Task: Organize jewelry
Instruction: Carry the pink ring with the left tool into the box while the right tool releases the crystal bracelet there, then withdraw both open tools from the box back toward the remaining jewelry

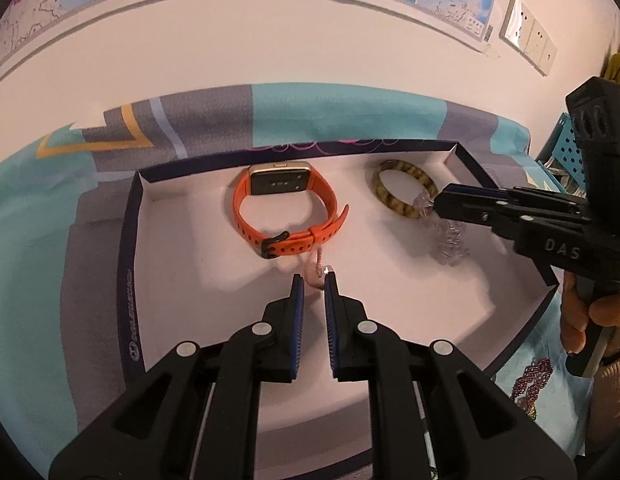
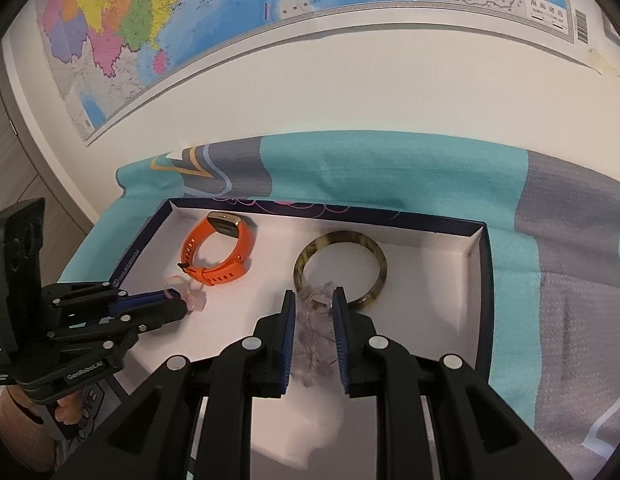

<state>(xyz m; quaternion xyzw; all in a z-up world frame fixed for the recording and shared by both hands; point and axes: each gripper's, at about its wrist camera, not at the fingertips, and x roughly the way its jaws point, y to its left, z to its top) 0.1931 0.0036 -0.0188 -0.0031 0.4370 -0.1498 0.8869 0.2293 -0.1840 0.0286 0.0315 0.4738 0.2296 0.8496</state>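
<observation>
A shallow white box lid with a dark rim (image 1: 129, 248) (image 2: 480, 280) holds an orange watch (image 1: 283, 204) (image 2: 217, 254) and a tortoiseshell bangle (image 1: 404, 194) (image 2: 342, 268). My left gripper (image 1: 313, 278) (image 2: 181, 300) has its fingers narrowly apart around a small pink beaded piece (image 1: 316, 270) (image 2: 191, 294) in front of the watch. My right gripper (image 2: 314, 294) (image 1: 434, 202) has its fingers around a clear crystal bracelet (image 2: 314, 332) (image 1: 448, 240) that overlaps the bangle's near edge.
The lid lies on a teal and grey cloth (image 1: 342, 112) (image 2: 390, 168) against a white wall with maps. A dark red beaded piece (image 1: 532, 380) lies on the cloth outside the lid, near right.
</observation>
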